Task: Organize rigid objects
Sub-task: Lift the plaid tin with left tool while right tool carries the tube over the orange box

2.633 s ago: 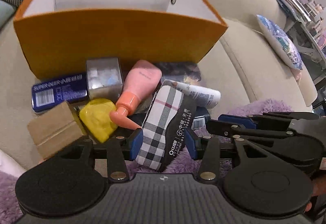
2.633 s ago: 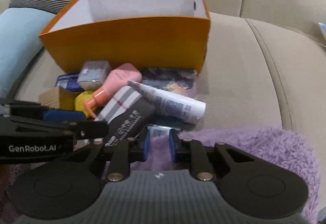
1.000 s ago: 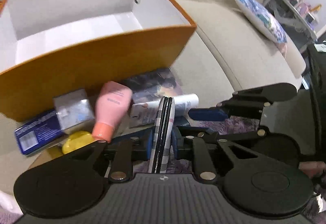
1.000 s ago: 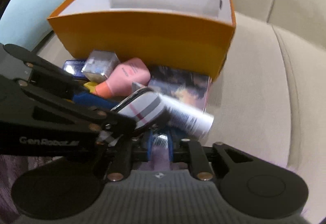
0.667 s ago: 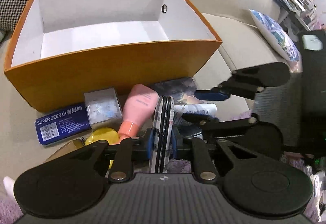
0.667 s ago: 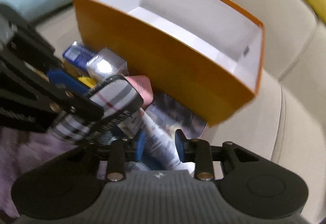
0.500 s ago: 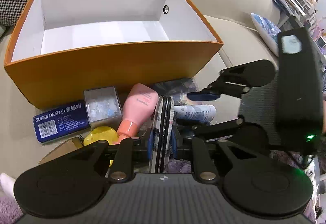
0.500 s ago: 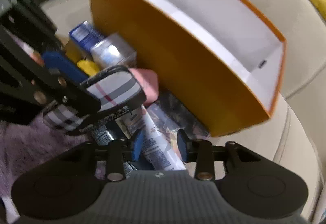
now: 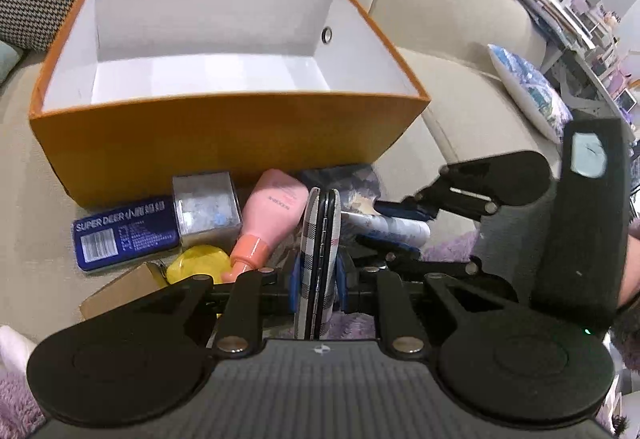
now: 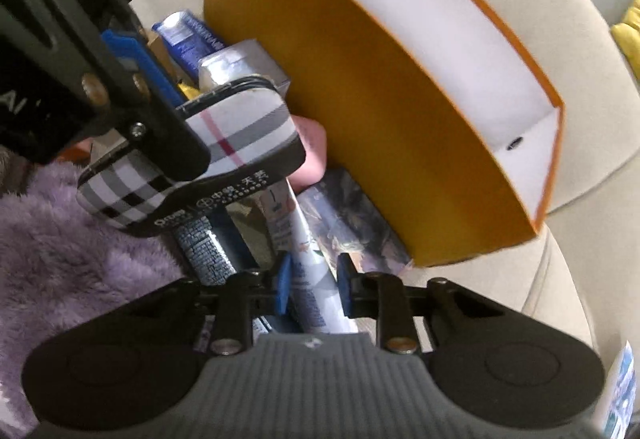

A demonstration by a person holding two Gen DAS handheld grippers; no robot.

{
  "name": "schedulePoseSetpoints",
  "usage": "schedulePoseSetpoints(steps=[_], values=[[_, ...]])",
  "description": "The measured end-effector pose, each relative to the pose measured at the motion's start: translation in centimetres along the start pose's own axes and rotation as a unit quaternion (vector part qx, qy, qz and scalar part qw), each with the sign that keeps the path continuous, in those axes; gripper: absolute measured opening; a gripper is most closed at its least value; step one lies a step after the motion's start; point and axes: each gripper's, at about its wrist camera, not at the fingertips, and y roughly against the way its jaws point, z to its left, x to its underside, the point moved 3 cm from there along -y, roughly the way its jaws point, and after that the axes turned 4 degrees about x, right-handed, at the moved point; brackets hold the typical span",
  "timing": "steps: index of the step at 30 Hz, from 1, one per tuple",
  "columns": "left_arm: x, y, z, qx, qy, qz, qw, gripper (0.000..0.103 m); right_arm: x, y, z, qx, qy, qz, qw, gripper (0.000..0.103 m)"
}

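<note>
The left gripper (image 9: 318,275) is clamped on a plaid case (image 9: 320,239), held edge-on and upright between its blue pads; from the right wrist view the same case (image 10: 224,155) shows its checked face and a dark band with printed characters, raised above the pile. The right gripper (image 10: 311,285) straddles a white printed tube (image 10: 308,279) that lies along its fingers. Its jaws have just been closing, with the tube between them, and the pads appear to touch the tube's sides, though blur makes the contact hard to confirm.

The orange box (image 9: 224,155), white inside, stands on the beige sofa (image 9: 460,107) behind the clutter. Just in front of its near wall lie a blue tin marked SUPER DEER (image 9: 124,233), a small clear box (image 9: 206,205), a pink bottle with a coral cap (image 9: 268,219), a yellow object (image 9: 198,267), a brown cardboard box (image 9: 120,289) and a dark printed packet (image 10: 348,223) partly under the tube. A purple fluffy blanket (image 10: 68,239) covers the seat at the near edge.
</note>
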Motion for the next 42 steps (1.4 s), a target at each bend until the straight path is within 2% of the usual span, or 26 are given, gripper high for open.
schedulePoseSetpoints(steps=[5, 9, 13, 18, 23, 27, 29, 33, 36, 42], values=[[-0.3, 1.9, 0.0, 0.004, 0.013, -0.032, 0.9994, 0.019, 0.7, 1.7, 0.5, 0.014, -0.023, -0.016, 1.000, 0.017], [-0.6, 3.5, 0.0, -0.014, 0.013, -0.052, 0.9985, 0.019, 0.8, 3.2, -0.9, 0.013, -0.085, -0.037, 0.996, 0.016], [-1.6, 5.4, 0.3, -0.005, 0.028, -0.077, 0.9966, 0.019, -0.2, 5.8, -2.7, -0.008, -0.156, -0.077, 0.985, 0.016], [-4.0, 8.2, 0.0, 0.000, 0.022, -0.115, 0.9932, 0.019, -2.4, 9.4, -4.9, -0.022, -0.197, -0.134, 0.971, 0.016], [-7.5, 10.3, 0.0, -0.017, 0.003, -0.147, 0.9890, 0.019, -6.0, 12.2, -7.6, -0.034, -0.232, -0.186, 0.954, 0.016], [-10.5, 11.3, 0.7, -0.036, -0.007, -0.163, 0.9859, 0.019, -8.0, 12.1, -10.8, -0.025, -0.254, -0.213, 0.943, 0.016], [-11.6, 10.9, 1.4, -0.044, -0.007, -0.161, 0.9860, 0.019, -8.4, 12.3, -12.7, -0.028, -0.266, -0.216, 0.939, 0.016], [-13.4, 8.7, 4.0, -0.047, 0.003, -0.127, 0.9908, 0.019, -9.5, 8.8, -15.1, -0.048, -0.290, -0.194, 0.936, 0.016], [-13.9, 5.7, 6.4, -0.051, 0.028, -0.088, 0.9945, 0.019, -10.6, 5.5, -15.3, -0.064, -0.293, -0.164, 0.940, 0.016], [-13.8, 0.6, 9.4, -0.068, 0.046, -0.027, 0.9962, 0.019, -10.4, -0.4, -14.5, -0.104, -0.307, -0.104, 0.940, 0.016]])
